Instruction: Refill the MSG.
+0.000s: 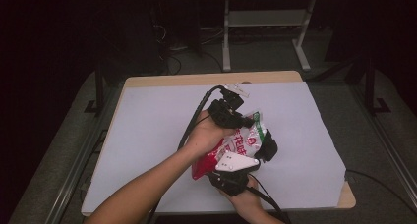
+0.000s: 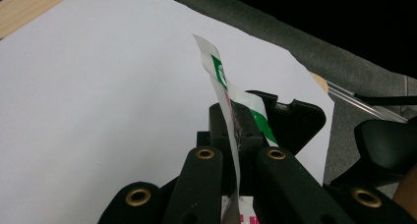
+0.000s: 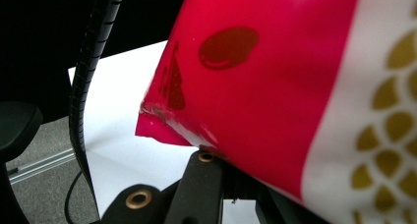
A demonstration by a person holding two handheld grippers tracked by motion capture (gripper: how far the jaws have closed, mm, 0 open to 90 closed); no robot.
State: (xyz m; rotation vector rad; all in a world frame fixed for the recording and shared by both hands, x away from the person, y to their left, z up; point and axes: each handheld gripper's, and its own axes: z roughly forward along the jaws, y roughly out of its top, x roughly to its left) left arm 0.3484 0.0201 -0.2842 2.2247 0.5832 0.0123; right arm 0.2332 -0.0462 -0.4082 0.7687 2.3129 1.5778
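One snack bag (image 1: 236, 148) is held above the desk (image 1: 147, 130), which is covered by a single white sheet, and it is gripped from two sides by two tools. The left tool (image 1: 244, 121) is seen in the high view at the bag's upper end; in the left gripper view its two black jaws are closed on the thin sealed edge of the bag (image 2: 231, 116), which stands upright between them with a green and white band showing. The right tool (image 1: 265, 148) is seen at the bag's lower right side, with one grey three-cornered plate on top; in the right gripper view the red corner of the bag (image 3: 265, 86) is pressed close over its jaws, so it appears clamped on the bag, though the jaw tips are hidden. The bag is red and white with green at its top. Large characters are printed on its front, too blurred to be read. A column of gold scale-like marks is seen on a white panel in the right gripper view.
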